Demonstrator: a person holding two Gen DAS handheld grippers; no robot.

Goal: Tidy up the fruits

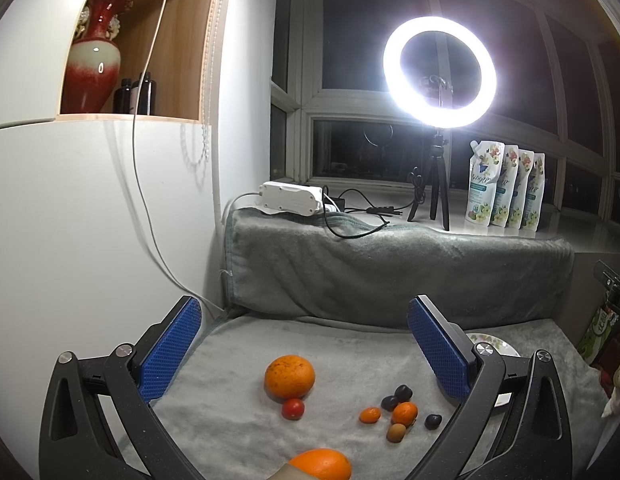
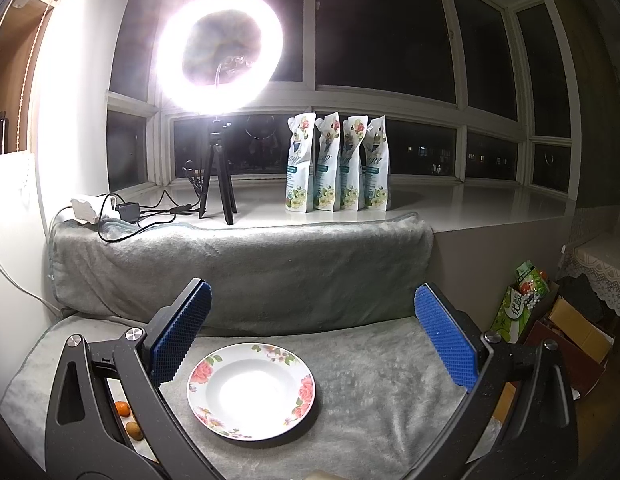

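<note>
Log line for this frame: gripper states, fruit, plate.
left gripper: open, empty | right gripper: open, empty | fruits: loose on grey cloth | plate: empty | stage: nothing sorted yet

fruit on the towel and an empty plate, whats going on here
A person holds a two-finger gripper in each hand, and both are open with nothing in them. The left gripper hangs over loose fruit on the grey towel: a large orange, a cherry tomato, and a cluster of small orange and dark fruits. The right gripper hangs over the floral plate, which has no fruit in it. Sorting seems not to have started.
</note>
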